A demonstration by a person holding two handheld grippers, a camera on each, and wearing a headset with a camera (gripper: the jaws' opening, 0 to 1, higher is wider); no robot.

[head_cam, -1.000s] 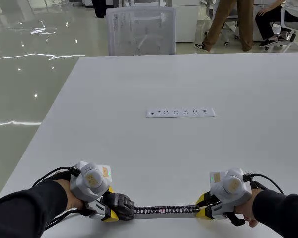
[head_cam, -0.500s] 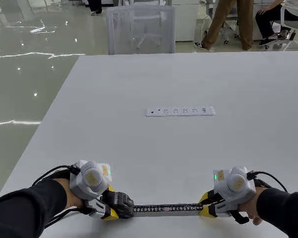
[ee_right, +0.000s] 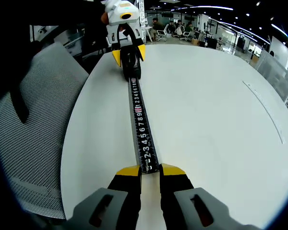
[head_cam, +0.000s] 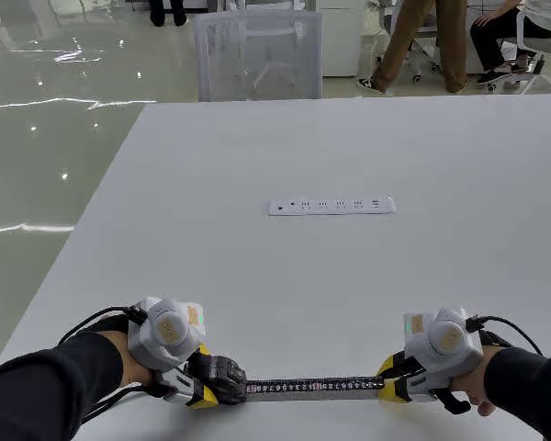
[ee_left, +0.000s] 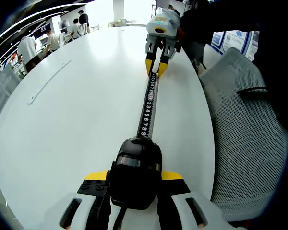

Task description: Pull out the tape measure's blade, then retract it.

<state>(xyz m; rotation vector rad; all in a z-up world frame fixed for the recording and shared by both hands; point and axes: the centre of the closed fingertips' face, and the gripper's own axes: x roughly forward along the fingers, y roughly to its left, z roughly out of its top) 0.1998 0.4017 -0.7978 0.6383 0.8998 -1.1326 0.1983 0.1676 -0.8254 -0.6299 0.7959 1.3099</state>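
Observation:
A black tape measure case (head_cam: 221,378) sits near the table's front edge, and my left gripper (head_cam: 205,386) is shut on it. In the left gripper view the case (ee_left: 136,171) is clamped between the yellow-tipped fingers. Its dark numbered blade (head_cam: 314,387) runs flat along the table to my right gripper (head_cam: 388,380), which is shut on the blade's end. The right gripper view has the blade (ee_right: 142,130) stretching from my right gripper (ee_right: 149,171) to the left gripper (ee_right: 128,56) holding the case. From the left gripper view, the blade (ee_left: 149,105) reaches the right gripper (ee_left: 155,66).
A white power strip (head_cam: 331,206) lies flat mid-table, well beyond the grippers. A mesh chair (head_cam: 260,53) stands at the white table's (head_cam: 367,147) far edge, with people behind it. Another mesh chair (ee_left: 242,139) is right behind the near edge.
My right gripper has moved further right with the blade's end, so more blade is out. The left gripper and case have stayed put.

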